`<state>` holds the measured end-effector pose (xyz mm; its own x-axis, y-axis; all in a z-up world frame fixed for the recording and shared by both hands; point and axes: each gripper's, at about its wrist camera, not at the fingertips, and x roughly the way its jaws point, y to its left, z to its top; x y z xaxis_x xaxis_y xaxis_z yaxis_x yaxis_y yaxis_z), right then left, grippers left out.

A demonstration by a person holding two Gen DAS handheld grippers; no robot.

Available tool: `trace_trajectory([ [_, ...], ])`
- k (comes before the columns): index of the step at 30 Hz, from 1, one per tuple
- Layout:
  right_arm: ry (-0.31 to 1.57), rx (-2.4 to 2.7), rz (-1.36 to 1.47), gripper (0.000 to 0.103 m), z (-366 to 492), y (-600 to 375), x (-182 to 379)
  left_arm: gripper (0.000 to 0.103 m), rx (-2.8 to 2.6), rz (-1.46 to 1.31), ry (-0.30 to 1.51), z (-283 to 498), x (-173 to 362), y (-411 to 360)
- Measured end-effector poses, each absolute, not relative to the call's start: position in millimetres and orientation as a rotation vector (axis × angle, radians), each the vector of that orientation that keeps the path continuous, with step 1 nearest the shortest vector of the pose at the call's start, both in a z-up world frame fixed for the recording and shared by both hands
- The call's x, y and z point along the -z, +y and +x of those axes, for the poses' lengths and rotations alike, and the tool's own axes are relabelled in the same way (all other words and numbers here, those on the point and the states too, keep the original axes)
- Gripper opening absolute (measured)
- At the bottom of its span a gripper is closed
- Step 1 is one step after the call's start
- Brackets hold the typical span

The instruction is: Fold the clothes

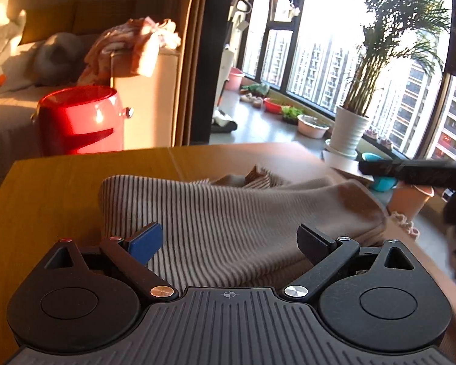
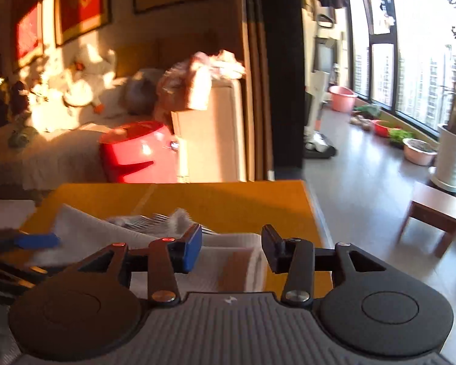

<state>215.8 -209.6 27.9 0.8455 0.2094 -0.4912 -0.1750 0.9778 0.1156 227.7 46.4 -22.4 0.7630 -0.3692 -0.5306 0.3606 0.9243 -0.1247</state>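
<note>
The wooden desk [image 1: 60, 182] carries a striped sweater [image 1: 228, 213], bunched toward its near right edge. Left gripper [image 1: 229, 241] hangs wide open above it, gripping nothing; right gripper [image 2: 231, 249] likewise open, empty.

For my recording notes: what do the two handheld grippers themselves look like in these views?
Both look alike. The left gripper and right gripper each have a grey ribbed body with a small centre mark, two round black housings, black linkage arms with silver screws, one blue-padded finger and one black finger. No cables or sleeves show.
</note>
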Motion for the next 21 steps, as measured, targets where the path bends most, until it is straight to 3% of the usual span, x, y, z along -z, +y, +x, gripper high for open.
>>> trace_trajectory([
  [6,0.676,-0.26,0.121,0.044,228.3,-187.9,23.3,0.099,0.407,-0.006,0.581,226.6,27.3,53.9],
  [14,0.617,-0.275,-0.04,0.044,246.1,-159.9,5.4,0.099,0.367,-0.042,0.584,228.4,28.1,63.4],
  [16,0.581,-0.286,-0.023,0.048,259.5,-157.2,-12.9,0.099,0.36,-0.045,0.586,230.2,28.2,62.4],
  [18,0.597,-0.301,-0.003,0.06,283.6,-151.4,-21.7,0.1,0.358,-0.056,0.588,233.0,28.4,62.5],
  [21,0.68,-0.309,-0.008,0.06,325.5,-136.4,-7.1,0.1,0.35,-0.075,0.585,238.0,28.4,65.9],
])
